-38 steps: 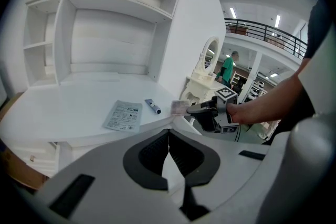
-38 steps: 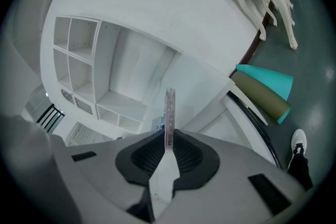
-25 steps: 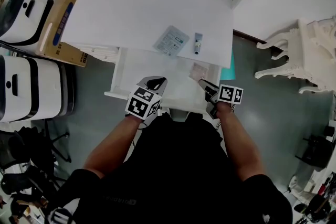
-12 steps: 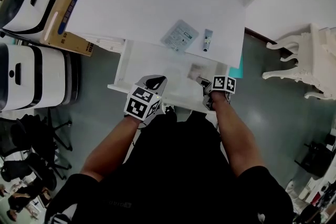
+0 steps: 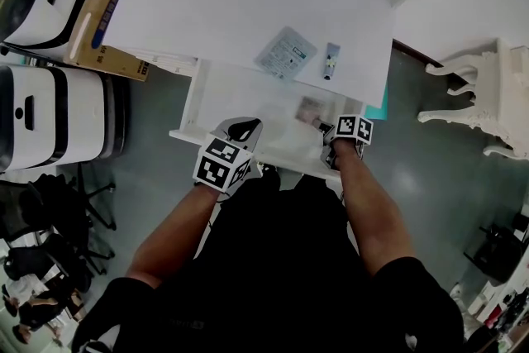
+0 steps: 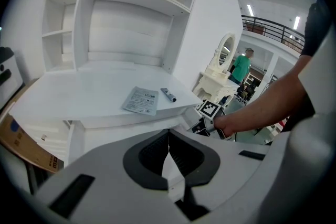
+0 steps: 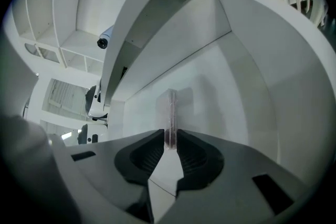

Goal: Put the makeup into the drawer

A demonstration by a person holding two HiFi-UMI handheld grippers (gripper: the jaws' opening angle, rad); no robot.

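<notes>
Makeup, a thin, clear pinkish case [image 7: 170, 107], is gripped edge-on between the pads of the right tool [image 7: 169, 136], which is pointed down into the open drawer [image 7: 247, 86] of a white counter [image 5: 231, 12]. The jaws have just been opened a little, yet both pads are seen touching the flat sides of the case, so it is held. In the right gripper view the case is shown standing upright from the jaw tips, with the drawer's pale floor and side wall behind it and the underside of the counter above. In the head view the case is placed over the right part of the drawer, near the front right corner; whether it touches the drawer floor cannot be told

The left tool [image 6: 168, 136] is clenched on nothing, its tips pressed together. It is held at the drawer's front edge, to the left of the right tool and well apart from it

On the counter top, behind the drawer, a grey printed sachet [image 5: 286, 54] and a small grey tube [image 5: 331, 61] are laid near each other without touching, and neither is touched by a tool. Open white shelves [image 6: 121, 13] are seen at the back of the counter. A cardboard box [image 5: 103, 16] is set just left of the counter, and a white carved stool [image 5: 488, 95] is seen at the right
</notes>
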